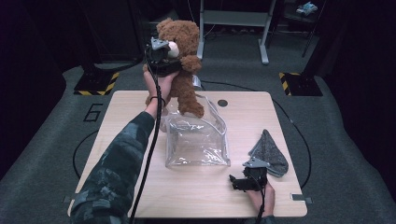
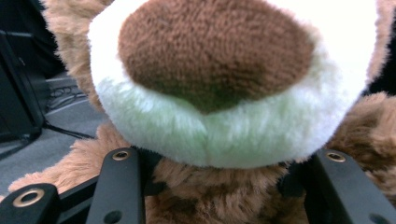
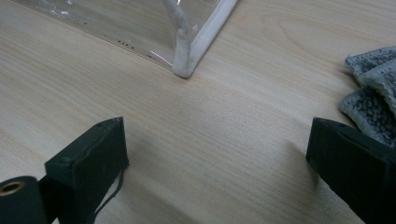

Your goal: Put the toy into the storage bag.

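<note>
Grey cloth and workshop fittings ring a pale wooden bench.
A crumpled grey cloth lies at the bench's lower right. Beyond it, yellow-and-black hazard-striped plates sit on grey carpet at left and right, a white metal stand stands at upper centre, and a "6" marks the floor at left.

My jaws rest on a pale wooden table. Ahead of my right jaws lies a clear plastic bag (white-edged corner nearest), and just beyond my right-hand jaw tip a grey cloth lies crumpled.
</note>
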